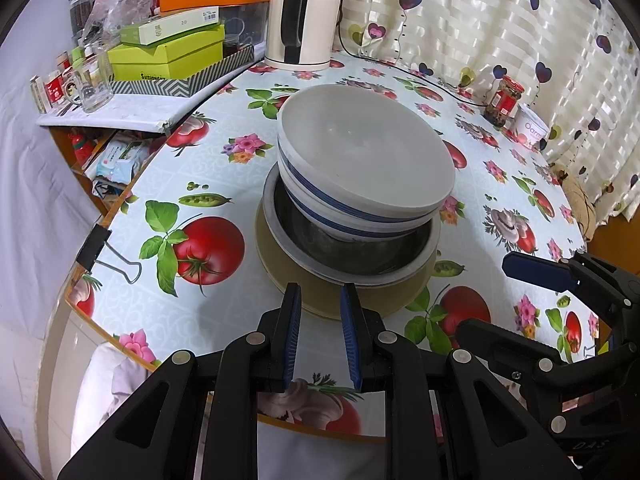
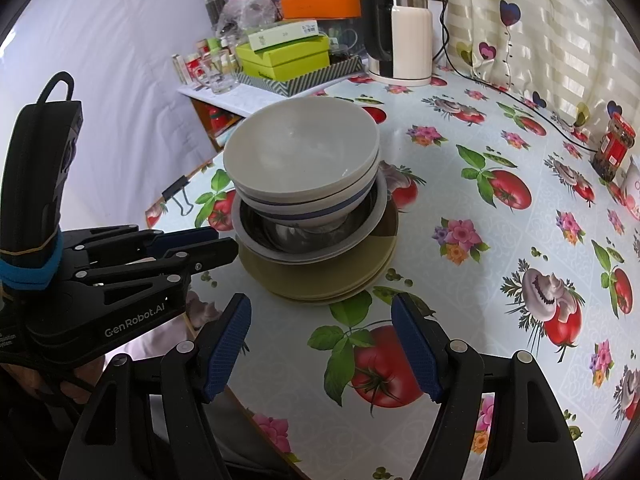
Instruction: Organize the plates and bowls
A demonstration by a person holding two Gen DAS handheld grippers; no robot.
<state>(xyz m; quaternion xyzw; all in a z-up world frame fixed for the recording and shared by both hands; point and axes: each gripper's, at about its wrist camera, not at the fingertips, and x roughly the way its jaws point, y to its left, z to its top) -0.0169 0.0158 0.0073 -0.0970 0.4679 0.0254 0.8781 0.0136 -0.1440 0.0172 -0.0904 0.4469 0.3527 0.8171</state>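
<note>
Two white bowls (image 1: 366,160) nest in a steel bowl (image 1: 352,240) on tan plates (image 1: 320,300), mid-table (image 1: 200,168). Left hand-held gripper (image 1: 320,300) is narrowly parted, right hand-held gripper (image 2: 320,312) spread wide, both empty. Ceramic looks heavy, slick, breakable; grip at rims. Plate count is hidden.

One stack stands on the tomato-print tablecloth (image 1: 208,184), in front of the electric kettle (image 1: 300,20): olive-tan plates (image 2: 320,276) at the bottom, a grey-rimmed steel bowl (image 2: 256,236) on them, and two nested white bowls with a blue band (image 1: 360,168) on top, upright and tilted slightly
</note>
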